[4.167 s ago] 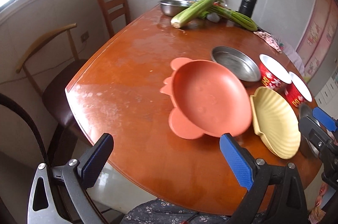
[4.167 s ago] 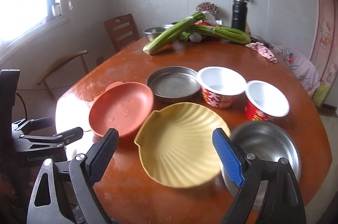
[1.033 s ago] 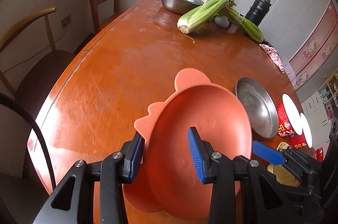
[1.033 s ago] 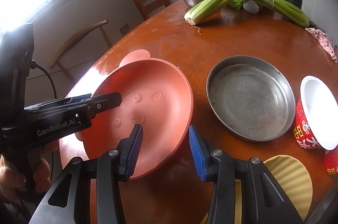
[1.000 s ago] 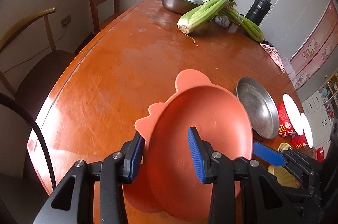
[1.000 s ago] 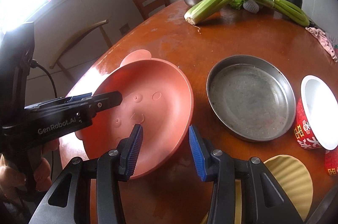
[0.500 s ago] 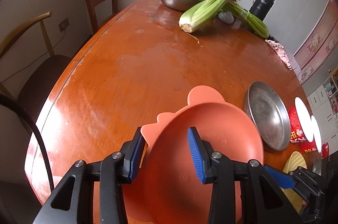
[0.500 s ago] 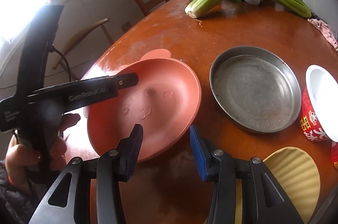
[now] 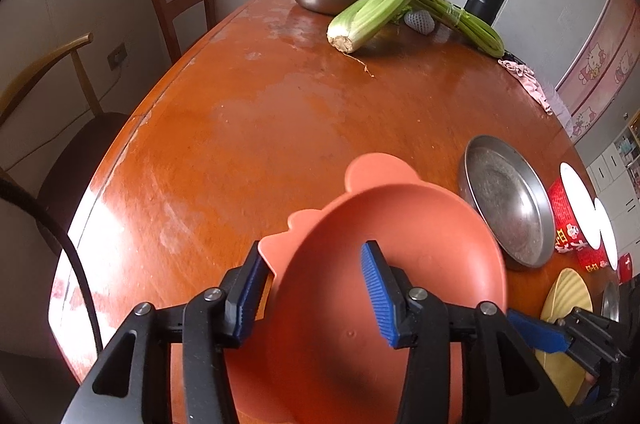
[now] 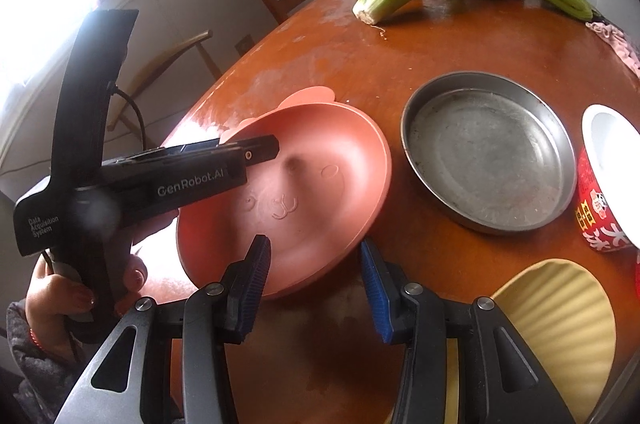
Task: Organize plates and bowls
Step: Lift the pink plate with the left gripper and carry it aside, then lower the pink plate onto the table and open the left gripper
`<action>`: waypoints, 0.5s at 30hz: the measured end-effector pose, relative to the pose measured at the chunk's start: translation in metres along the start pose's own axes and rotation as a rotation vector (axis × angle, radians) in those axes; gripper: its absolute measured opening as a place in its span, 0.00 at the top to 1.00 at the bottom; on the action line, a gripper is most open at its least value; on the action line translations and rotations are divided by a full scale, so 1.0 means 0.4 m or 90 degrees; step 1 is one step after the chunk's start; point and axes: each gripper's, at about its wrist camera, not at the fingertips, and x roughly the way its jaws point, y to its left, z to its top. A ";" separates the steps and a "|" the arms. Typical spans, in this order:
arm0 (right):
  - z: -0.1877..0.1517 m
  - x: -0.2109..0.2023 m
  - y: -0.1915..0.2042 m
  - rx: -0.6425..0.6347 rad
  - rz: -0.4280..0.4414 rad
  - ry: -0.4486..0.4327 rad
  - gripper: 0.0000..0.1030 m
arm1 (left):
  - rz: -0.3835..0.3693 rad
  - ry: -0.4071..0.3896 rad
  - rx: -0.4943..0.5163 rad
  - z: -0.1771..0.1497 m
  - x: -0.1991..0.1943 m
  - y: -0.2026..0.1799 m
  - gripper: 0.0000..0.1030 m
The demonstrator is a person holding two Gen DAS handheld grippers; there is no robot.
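The terracotta-pink, bear-faced plastic plate with two ear tabs (image 10: 320, 183) is found at the near edge of the glossy brown table (image 9: 260, 127), just beside a round steel pan (image 10: 484, 147). Its near rim is clamped by the right hand-held gripper (image 10: 314, 242), one pad inside the bowl and one outside. The jaws of the left hand-held gripper (image 9: 312, 248) have just been opening and are released, though the far rim is straddled by them. The plate is judged light, stiff and unbreakable, but smooth. It is best taken at the thin raised rim or an ear tab.
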 end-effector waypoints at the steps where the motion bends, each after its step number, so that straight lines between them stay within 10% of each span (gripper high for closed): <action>1: -0.002 -0.005 -0.003 0.002 0.000 -0.002 0.53 | -0.003 -0.004 0.002 -0.003 -0.006 -0.002 0.49; 15: -0.023 -0.085 -0.032 0.009 -0.012 -0.043 0.53 | 0.034 -0.064 -0.031 -0.025 -0.112 0.006 0.39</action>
